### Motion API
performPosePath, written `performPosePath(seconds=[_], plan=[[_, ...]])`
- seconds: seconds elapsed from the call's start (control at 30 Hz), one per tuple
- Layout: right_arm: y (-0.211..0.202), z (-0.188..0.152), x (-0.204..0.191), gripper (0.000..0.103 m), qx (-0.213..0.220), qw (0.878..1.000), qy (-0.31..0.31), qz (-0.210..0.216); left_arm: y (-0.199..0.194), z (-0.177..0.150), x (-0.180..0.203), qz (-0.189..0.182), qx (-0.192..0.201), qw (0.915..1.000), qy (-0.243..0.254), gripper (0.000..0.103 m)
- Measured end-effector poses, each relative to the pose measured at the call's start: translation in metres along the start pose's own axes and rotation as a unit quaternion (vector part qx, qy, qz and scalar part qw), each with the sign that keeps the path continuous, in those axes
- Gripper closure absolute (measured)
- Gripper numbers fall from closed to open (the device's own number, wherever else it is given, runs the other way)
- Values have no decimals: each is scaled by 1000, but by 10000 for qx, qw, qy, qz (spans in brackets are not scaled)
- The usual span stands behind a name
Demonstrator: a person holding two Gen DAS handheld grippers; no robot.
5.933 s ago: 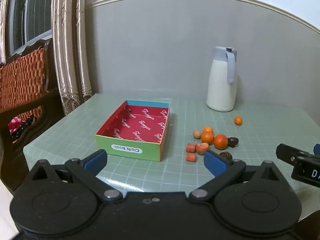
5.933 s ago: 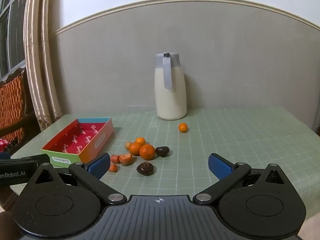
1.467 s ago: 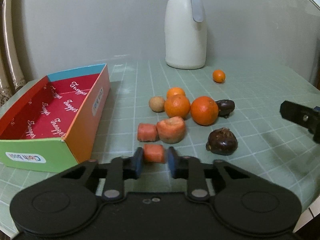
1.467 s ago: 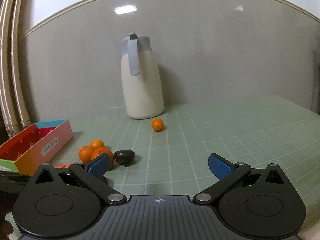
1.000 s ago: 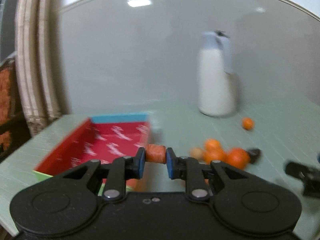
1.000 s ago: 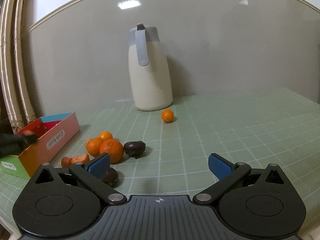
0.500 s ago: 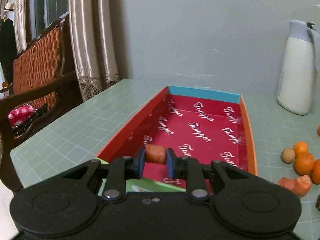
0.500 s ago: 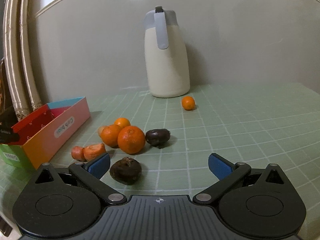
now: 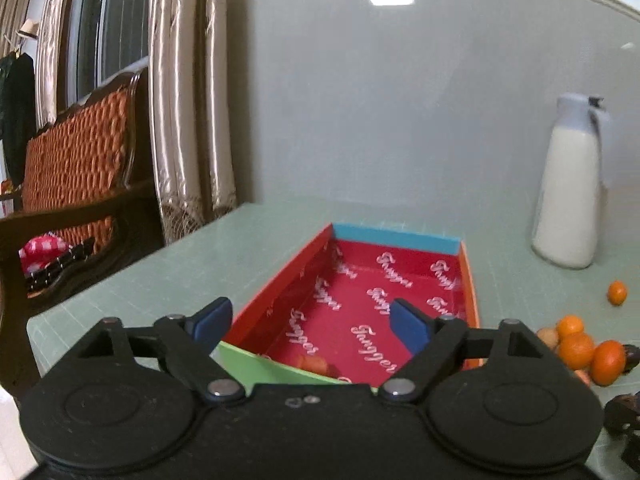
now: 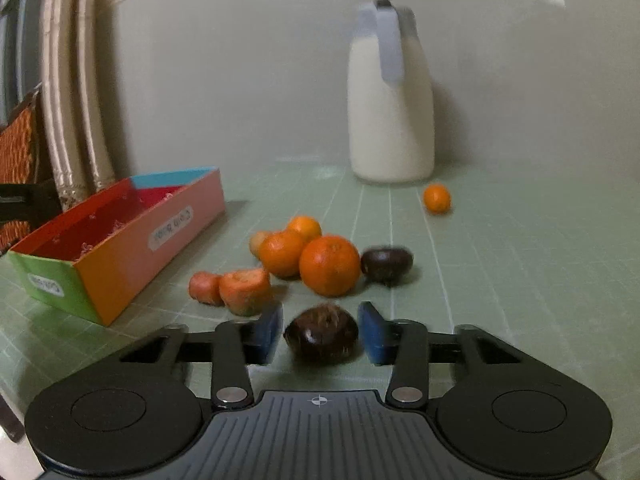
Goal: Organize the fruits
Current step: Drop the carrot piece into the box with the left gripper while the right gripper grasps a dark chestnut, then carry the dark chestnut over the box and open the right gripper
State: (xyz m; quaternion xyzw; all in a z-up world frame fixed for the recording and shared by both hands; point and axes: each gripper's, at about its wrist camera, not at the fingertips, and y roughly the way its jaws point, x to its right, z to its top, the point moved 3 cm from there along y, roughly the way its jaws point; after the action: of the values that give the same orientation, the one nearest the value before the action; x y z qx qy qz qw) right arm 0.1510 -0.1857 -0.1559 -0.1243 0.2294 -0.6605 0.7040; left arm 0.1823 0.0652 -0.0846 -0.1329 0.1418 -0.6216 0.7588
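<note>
Only the left wrist view looks down into the red-lined box (image 9: pixel 362 316), where a carrot piece (image 9: pixel 314 363) lies on the floor just behind the green near wall; the left gripper (image 9: pixel 310 322) hangs above that end with its fingers spread wide and nothing between them. The right wrist view sees the same box (image 10: pixel 132 236) from the side, so its inside is mostly hidden, but it shows the loose pile plainly. There the right gripper (image 10: pixel 320 332) is low over the green gridded table (image 10: pixel 520 280), its fingers parted on either side of a dark chestnut (image 10: pixel 321 336) with a small gap left at each side (no grip on it). Just beyond lie two carrot chunks (image 10: pixel 230 286), three oranges (image 10: pixel 310 254) bunched together, a second dark chestnut (image 10: pixel 386 264) touching the largest orange, and a small orange (image 10: pixel 437 198) apart near the white thermos jug (image 10: pixel 390 120). Curtains (image 9: pixel 184 120) and a carved chair (image 9: pixel 76 168) stand left of the table.
</note>
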Motion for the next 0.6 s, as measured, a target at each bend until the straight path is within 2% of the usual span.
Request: performPosePath(seconds=[0.07, 0.2, 0.4, 0.5, 0.6], plan=[[2, 0, 3, 60, -21, 9999, 144, 7, -3, 0, -5, -17, 17, 10000, -78, 20], [2, -1, 1, 60, 22, 10000, 16, -29, -2, -1, -23, 113, -81, 9995, -292, 19], [1, -8, -18, 60, 32, 9979, -646, -80, -5, -5, -63, 335, -329, 9957, -803, 18], [1, -9, -15, 65, 61, 9989, -467, -27, -8, -8, -82, 460, -402, 9928, -1035, 18], [-4, -6, -11, 65, 111, 9998, -149, 90, -12, -10, -100, 595, -406, 9893, -1268, 17]])
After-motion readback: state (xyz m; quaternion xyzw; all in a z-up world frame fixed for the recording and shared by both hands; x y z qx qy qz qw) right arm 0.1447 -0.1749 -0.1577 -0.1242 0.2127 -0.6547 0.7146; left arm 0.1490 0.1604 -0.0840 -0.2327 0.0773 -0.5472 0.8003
